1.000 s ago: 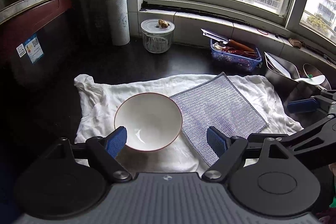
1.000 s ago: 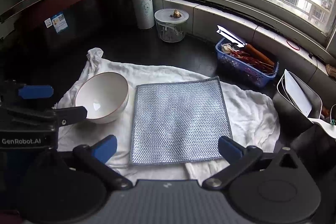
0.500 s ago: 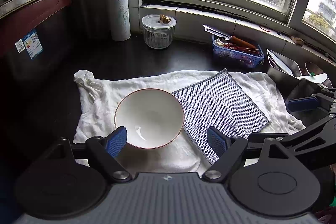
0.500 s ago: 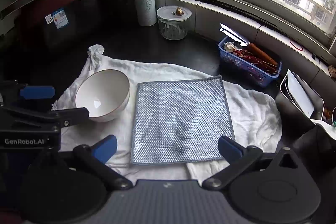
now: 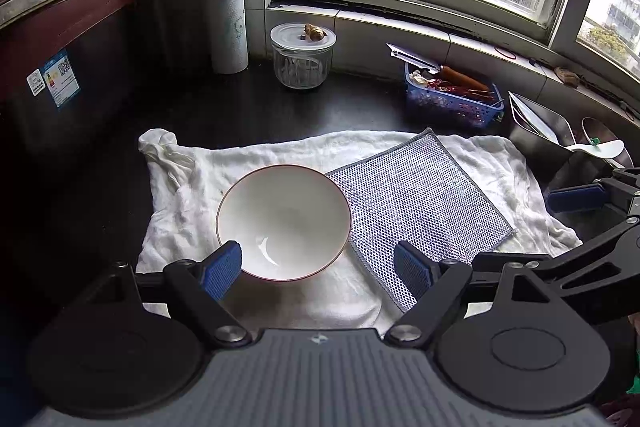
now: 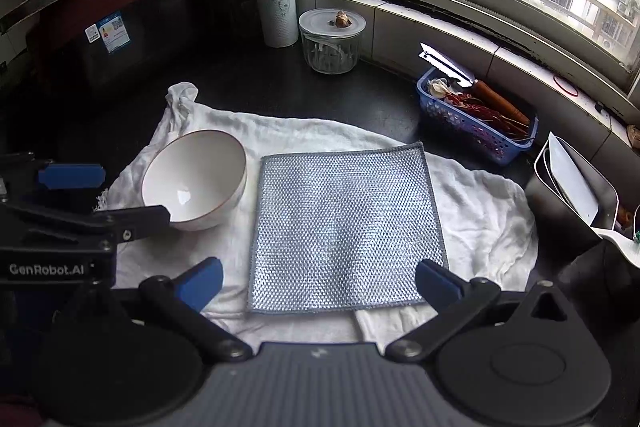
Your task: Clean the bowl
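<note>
A white bowl (image 5: 284, 221) with a thin red rim sits empty on a white towel (image 5: 184, 195); it also shows in the right wrist view (image 6: 196, 179). A grey mesh cleaning cloth (image 5: 420, 203) lies flat beside it on the right, also seen from the right wrist (image 6: 344, 231). My left gripper (image 5: 318, 269) is open, just short of the bowl's near rim. My right gripper (image 6: 318, 281) is open, hovering at the near edge of the mesh cloth. The left gripper's fingers (image 6: 72, 177) appear at the left of the right wrist view.
On the dark counter stand a paper towel roll (image 5: 226, 23), a lidded glass jar (image 5: 302, 57), a blue basket (image 5: 452, 99) with a knife and utensils, and a metal container (image 5: 536, 131) at right. A dark appliance (image 5: 60, 59) stands at left.
Both grippers have drawn back and risen slightly, so the bowl and cloth sit a little farther ahead. Both stay open; bowl and cloth have not moved.
</note>
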The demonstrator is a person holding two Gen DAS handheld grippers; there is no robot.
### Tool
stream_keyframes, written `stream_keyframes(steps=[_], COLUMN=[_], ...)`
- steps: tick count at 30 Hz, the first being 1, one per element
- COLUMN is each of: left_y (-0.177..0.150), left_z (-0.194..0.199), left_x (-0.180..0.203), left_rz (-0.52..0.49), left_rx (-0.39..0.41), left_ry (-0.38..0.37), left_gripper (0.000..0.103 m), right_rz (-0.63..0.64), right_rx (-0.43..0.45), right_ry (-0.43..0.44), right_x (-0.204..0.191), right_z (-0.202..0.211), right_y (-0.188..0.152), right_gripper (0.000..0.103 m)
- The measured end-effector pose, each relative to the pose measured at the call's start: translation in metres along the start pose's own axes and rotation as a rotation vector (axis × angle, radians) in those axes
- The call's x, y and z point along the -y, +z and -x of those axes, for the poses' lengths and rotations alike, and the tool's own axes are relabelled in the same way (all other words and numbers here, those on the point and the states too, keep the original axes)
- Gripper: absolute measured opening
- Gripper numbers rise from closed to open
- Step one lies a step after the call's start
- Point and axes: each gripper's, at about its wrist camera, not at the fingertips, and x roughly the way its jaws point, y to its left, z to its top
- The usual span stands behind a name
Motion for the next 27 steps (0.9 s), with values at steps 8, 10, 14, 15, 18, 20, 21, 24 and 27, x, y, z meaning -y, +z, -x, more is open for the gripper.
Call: stream_keyframes(steps=[8, 10, 14, 15, 18, 20, 21, 24, 27], left_y=[-0.002, -0.002, -0.003, -0.003, -0.003, 0.000, 0.002, 0.008, 0.023], left_z=[0.000, 0.000, 0.000, 0.000, -0.001, -0.002, -0.002, -0.002, 0.008], left_x=[0.000, 0.000, 0.001, 0.001, -0.001, -0.003, -0.005, -0.010, -0.021], left_rz=[0.001, 0.000, -0.004, -0.004, -0.005, -0.005, -0.004, 0.000, 0.044], left_rx=[-0.005, -0.006, -0.006, -0.007, -0.011, -0.010, -0.009, -0.006, 0.049], left_ry=[0.000, 0.001, 0.002, 0.002, -0.005, -0.016, -0.023, -0.043, -0.048], left_gripper=[0.083, 0.083, 0.083, 0.083, 0.083, 0.083, 0.083, 0.083, 0.083], right_rz=[0.003, 0.004, 0.003, 0.003, 0.005, 0.012, 0.016, 0.062, 0.109], right_rx=[-0.004, -0.005, -0.006, -0.006, -0.007, -0.007, -0.006, 0.024, 0.080], right_ry=[0.000, -0.001, 0.001, 0.002, 0.005, 0.009, 0.012, 0.008, -0.008], right_x=[0.000, 0.000, 0.000, 0.000, 0.001, 0.001, 0.001, 0.000, 0.003], right_z=[-0.001, -0.001, -0.001, -0.001, -0.002, -0.003, -0.004, -0.001, 0.012], right_y=[-0.001, -0.001, -0.001, -0.001, -0.001, -0.001, -0.001, 0.004, 0.022], right_gripper=[0.102, 0.102, 0.102, 0.102, 0.102, 0.102, 0.102, 0.102, 0.102])
